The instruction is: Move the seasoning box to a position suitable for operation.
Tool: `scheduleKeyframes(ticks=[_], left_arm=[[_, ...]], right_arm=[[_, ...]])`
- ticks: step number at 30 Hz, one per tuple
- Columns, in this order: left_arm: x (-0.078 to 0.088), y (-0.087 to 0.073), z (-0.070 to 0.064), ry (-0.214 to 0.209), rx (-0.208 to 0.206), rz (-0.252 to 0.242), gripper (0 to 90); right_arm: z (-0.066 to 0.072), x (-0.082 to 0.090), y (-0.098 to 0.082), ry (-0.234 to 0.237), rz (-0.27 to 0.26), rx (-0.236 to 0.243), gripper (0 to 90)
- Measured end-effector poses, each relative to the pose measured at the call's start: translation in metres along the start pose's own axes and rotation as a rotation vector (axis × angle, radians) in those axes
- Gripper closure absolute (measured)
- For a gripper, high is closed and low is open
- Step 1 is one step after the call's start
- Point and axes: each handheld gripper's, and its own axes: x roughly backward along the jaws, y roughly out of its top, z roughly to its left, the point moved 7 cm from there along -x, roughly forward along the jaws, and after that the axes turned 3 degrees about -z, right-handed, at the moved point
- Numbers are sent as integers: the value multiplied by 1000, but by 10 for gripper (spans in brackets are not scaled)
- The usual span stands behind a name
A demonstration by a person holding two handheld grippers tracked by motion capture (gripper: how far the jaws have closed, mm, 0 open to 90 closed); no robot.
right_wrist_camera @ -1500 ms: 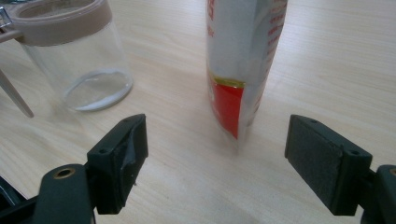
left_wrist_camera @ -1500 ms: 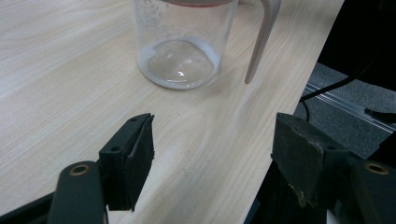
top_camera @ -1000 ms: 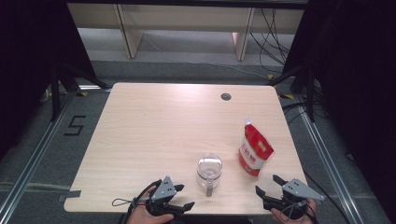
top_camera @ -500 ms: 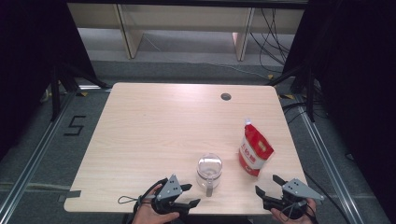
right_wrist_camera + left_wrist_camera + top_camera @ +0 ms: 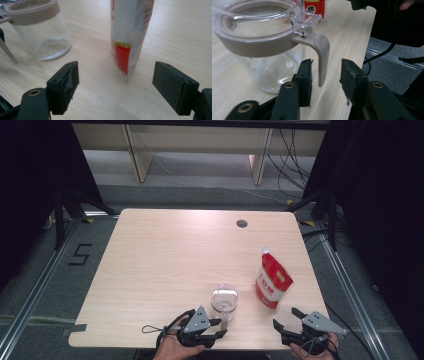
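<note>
A clear jug (image 5: 224, 301) with a beige rim and a beige handle (image 5: 322, 55) stands near the table's front edge. My left gripper (image 5: 220, 327) sits just in front of it. In the left gripper view (image 5: 325, 67) the handle hangs between the jaws, which have just been closing. A small gap shows on each side of the handle, so the pads are not pressing on it. A red and white pouch (image 5: 272, 282) stands upright to the jug's right. My right gripper (image 5: 285, 318) is open in front of the pouch (image 5: 130, 30), wide apart and holding nothing.
The light wooden table (image 5: 165, 260) has a round cable hole (image 5: 242, 223) at the back right. Its front edge runs right under both grippers. Dark frames and cables stand beyond the table's sides.
My left gripper has moved right, up to the jug's handle, and its jaws have narrowed around it. The right gripper, jug and pouch have stayed put.
</note>
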Motion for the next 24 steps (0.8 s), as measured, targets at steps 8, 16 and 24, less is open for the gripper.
scheduleKeyframes(ticks=[8,16,24], left_arm=[[-6,1,3,-13,-15,5,805],[-3,1,7,-20,-12,-9,805],[19,-7,28,9,10,13,767]], right_arm=[[0,0,0,2,-4,-6,219],[0,0,0,5,-5,-4,219],[0,-1,0,5,-4,-5,219]])
